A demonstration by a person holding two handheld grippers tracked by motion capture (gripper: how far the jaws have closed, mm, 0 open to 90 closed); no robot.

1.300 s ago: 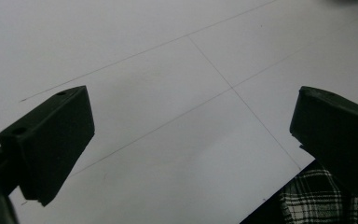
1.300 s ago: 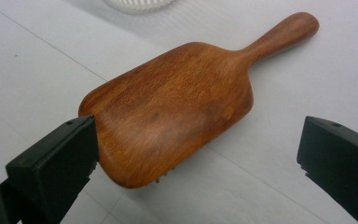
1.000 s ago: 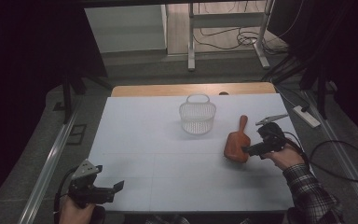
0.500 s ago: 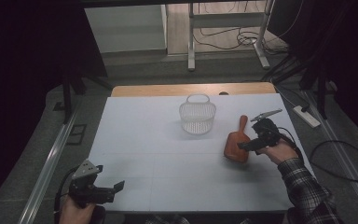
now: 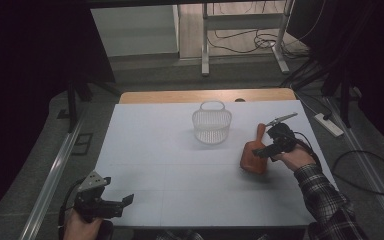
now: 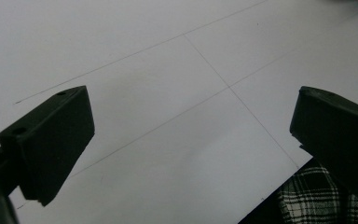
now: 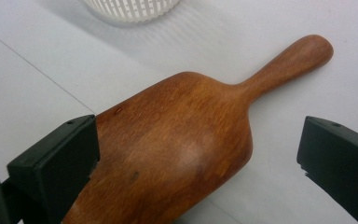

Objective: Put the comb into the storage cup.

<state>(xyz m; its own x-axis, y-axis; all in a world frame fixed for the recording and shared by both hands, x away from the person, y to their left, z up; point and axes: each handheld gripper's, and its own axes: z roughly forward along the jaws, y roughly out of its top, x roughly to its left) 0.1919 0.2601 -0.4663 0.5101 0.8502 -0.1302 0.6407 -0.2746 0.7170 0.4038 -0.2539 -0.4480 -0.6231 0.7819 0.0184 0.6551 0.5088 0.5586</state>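
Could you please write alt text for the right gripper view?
A wooden scoop lies on the white table between the right tongs' open black jaws, its handle pointing away. A white basket's base sits beyond it.

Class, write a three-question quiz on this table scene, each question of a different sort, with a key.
1. True or false: the right hand-held gripper is shut on the wooden scoop.
2. Which stands farther from the person: A) the white basket or B) the scoop?
3. Fill in: the left hand-held gripper hangs open over the bare ____.

Key: 1 false, its jaws stand open astride the scoop; 2 A; 3 table.
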